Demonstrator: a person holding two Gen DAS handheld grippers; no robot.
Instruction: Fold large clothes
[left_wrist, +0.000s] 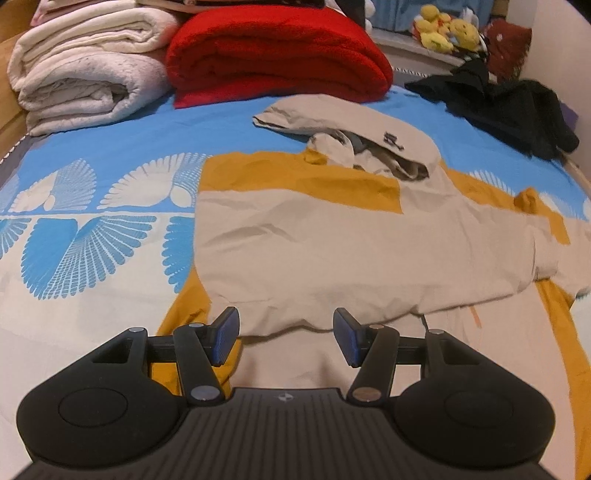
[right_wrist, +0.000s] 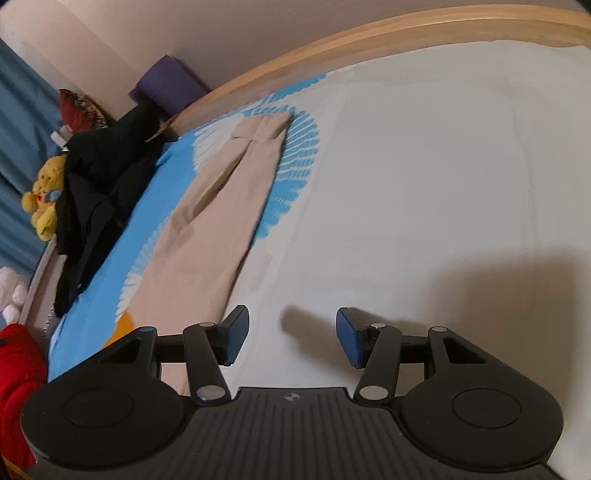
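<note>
At the bottom of the left wrist view, the left tool (left_wrist: 284, 338) is spread with nothing between its blue pads, poised over the near hem of a beige and mustard hooded jacket (left_wrist: 332, 251) lying flat mid-frame on the bed (left_wrist: 92, 147). The right tool (right_wrist: 291, 336), also spread and empty, hangs over bare white sheet; the jacket's beige sleeve (right_wrist: 221, 206) stretches away at its upper left.
</note>
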